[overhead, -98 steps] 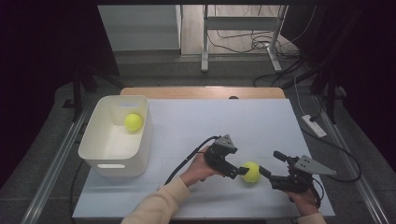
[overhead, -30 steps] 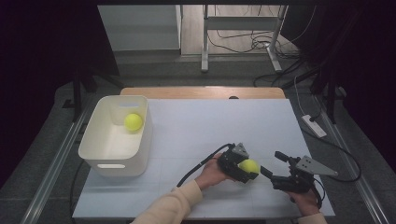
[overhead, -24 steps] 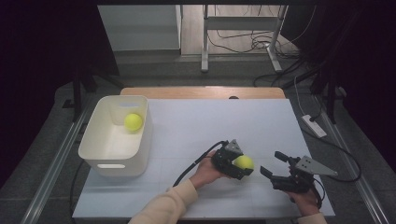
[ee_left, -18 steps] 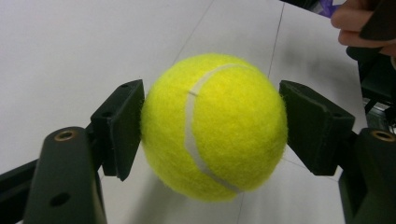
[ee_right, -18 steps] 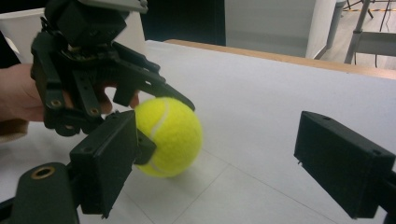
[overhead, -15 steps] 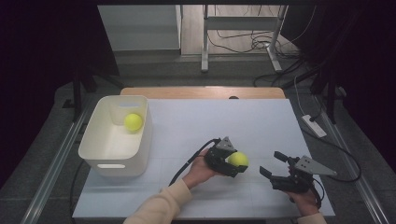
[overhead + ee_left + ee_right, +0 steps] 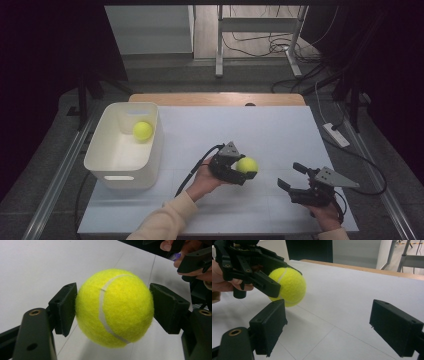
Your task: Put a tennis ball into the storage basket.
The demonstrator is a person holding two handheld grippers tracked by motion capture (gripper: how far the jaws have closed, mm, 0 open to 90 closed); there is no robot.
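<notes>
Right claw (image 7: 289, 183), nearest, stands wide and empty. Left claw (image 7: 243, 172) grips a tennis ball (image 7: 247, 165), lifted off the counter (image 7: 280, 130). The white bin (image 7: 150, 150), holding another ball (image 7: 142, 130), lies far left of it.

Honestly I'm not spotting any readable text, label, brand name or number anywhere here, not on the tennis ball (image 7: 114, 307), where only the plain white seam is showing, and not on the white bin (image 7: 122, 147) or the table (image 7: 270, 130) either.
</notes>
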